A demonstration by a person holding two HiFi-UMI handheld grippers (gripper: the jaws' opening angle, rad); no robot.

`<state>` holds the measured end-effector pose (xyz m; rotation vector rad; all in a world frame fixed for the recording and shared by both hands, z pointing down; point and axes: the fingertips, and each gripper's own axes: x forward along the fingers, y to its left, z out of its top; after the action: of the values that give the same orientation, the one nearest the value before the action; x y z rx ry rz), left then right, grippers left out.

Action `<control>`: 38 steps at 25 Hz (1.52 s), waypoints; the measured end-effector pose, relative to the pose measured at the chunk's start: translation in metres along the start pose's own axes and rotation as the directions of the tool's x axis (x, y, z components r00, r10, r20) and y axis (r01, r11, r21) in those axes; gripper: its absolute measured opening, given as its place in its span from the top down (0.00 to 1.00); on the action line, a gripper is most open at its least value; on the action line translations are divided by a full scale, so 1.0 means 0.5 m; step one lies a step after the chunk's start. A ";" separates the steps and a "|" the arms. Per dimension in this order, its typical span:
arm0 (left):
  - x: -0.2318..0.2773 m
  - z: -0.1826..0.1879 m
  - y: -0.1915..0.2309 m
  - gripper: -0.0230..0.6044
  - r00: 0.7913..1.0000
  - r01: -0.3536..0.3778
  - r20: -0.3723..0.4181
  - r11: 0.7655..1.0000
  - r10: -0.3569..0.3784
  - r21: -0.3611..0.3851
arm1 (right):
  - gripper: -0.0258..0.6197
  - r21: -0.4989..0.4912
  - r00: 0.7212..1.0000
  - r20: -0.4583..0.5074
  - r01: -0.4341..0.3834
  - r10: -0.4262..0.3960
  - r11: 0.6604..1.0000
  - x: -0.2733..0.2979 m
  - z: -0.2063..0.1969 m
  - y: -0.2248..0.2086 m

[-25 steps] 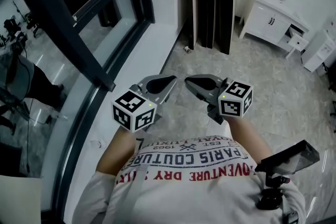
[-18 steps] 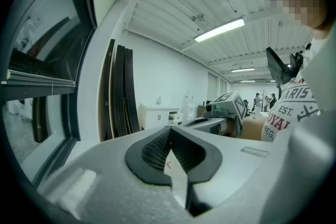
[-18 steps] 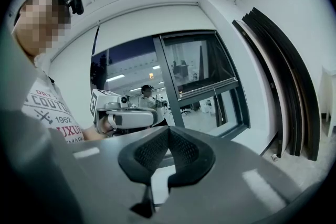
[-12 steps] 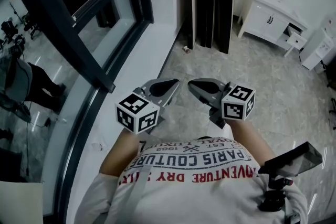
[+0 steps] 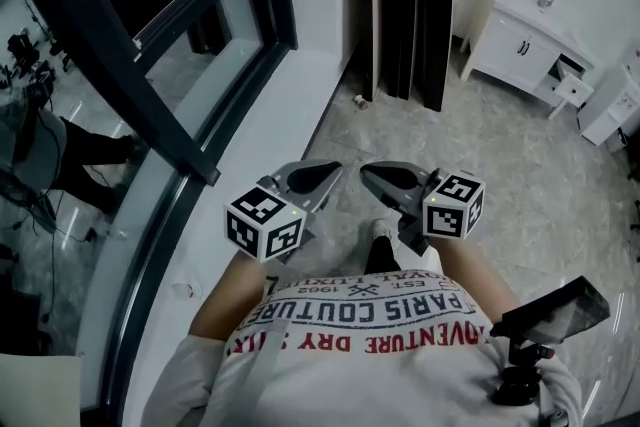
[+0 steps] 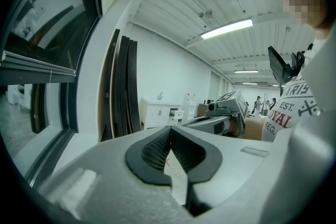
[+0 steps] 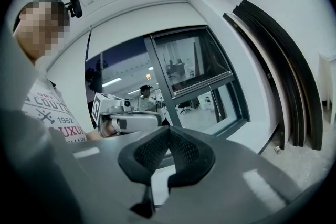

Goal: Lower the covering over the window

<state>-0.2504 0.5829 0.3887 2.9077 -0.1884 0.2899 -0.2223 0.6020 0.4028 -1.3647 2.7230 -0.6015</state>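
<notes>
The window (image 5: 150,35) runs along the left of the head view, in a dark frame. A horizontal dark rail (image 7: 202,84) crosses the glass partway up, also seen as the rail (image 6: 37,68) in the left gripper view; I cannot tell whether it belongs to the covering. My left gripper (image 5: 332,171) and right gripper (image 5: 368,173) hang side by side in front of my chest, away from the window. Both are shut with nothing between the pads. The left gripper (image 6: 170,131) points at the far corner, and the right gripper (image 7: 169,131) faces the window.
A white sill (image 5: 250,145) lies under the window. Dark panels (image 5: 400,5) lean in the corner, with a small object (image 5: 360,101) on the floor at their foot. A white cabinet (image 5: 520,40) stands at the right wall. My shoe (image 5: 382,230) shows below the grippers.
Both grippers have sunk a little and come nearer to my body, still shut. My shoe has come into view between them.
</notes>
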 end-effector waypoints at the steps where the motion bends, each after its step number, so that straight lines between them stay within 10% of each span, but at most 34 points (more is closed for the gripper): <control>1: 0.026 0.002 0.028 0.96 1.000 -0.007 -0.006 1.000 0.007 -0.008 | 0.95 0.009 1.000 -0.001 -0.007 0.007 1.000 0.011 0.006 -0.035; 9: 0.104 -0.002 0.099 0.96 0.998 -0.050 -0.038 0.998 0.049 -0.024 | 0.96 0.037 0.999 0.035 -0.031 0.030 0.999 0.029 0.033 -0.149; 24: 0.571 0.184 0.454 0.96 0.995 -0.096 -0.047 0.994 0.093 -0.056 | 0.96 0.093 0.999 0.034 -0.015 0.012 0.996 0.064 0.237 -0.721; 38: 0.650 0.268 0.684 0.96 0.982 -0.189 -0.010 0.981 0.189 -0.034 | 0.96 0.033 0.995 0.031 -0.095 0.094 0.995 0.223 0.350 -0.914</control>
<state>0.0395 0.1875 0.3957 2.8576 -0.4653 0.3235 0.0936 0.2126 0.4190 -1.2191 2.7221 -0.6135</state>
